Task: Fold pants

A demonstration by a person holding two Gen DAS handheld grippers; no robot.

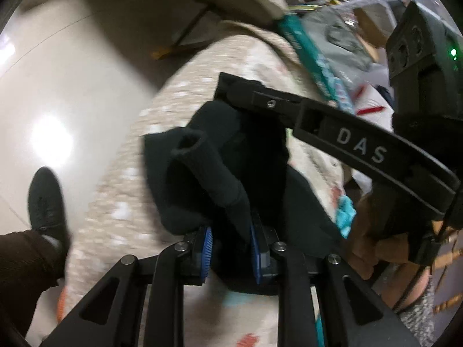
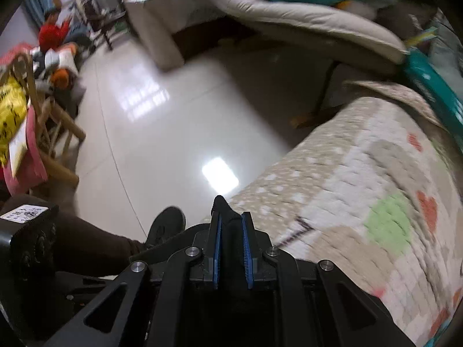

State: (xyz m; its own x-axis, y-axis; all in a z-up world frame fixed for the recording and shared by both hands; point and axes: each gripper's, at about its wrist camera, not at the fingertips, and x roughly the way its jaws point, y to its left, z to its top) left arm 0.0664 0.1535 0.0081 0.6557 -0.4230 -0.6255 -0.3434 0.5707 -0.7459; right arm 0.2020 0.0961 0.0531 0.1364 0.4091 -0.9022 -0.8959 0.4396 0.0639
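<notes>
The left tongs point(image 1: 231, 248) are closed on a thick bunch of the black pants point(image 1: 214, 173), the blue ribbed pads point(image 1: 207, 253) pressing the cloth from both sides. From that grip the dark fabric rises in loose folds, with a rolled tube-like edge standing out in front, and it hangs over the patterned quilt point(image 1: 127, 179) that covers the bed. In the left wrist view the other tool crosses the upper right as a black bar marked with pale letters, held in the person's hand point(image 1: 373, 231), and its far end sits right at the top of the bunched cloth.

The right tongs point(image 2: 231, 248) are nearly shut, pinching a narrow fold of the same black pants point(image 2: 228, 231) between their blue pads point(image 2: 248, 253); a small peak of cloth pokes up just past the fingertips. They hang at the edge of the quilt point(image 2: 361, 188), which shows beige, white, green and red patches.

Beside the bed lies a glossy pale tiled floor point(image 2: 162, 121). The person's black shoe point(image 2: 166, 225) stands on it, with a dark brown trouser leg point(image 2: 86, 243) above. A wooden chair point(image 2: 52, 133) piled with things stands further off.
</notes>
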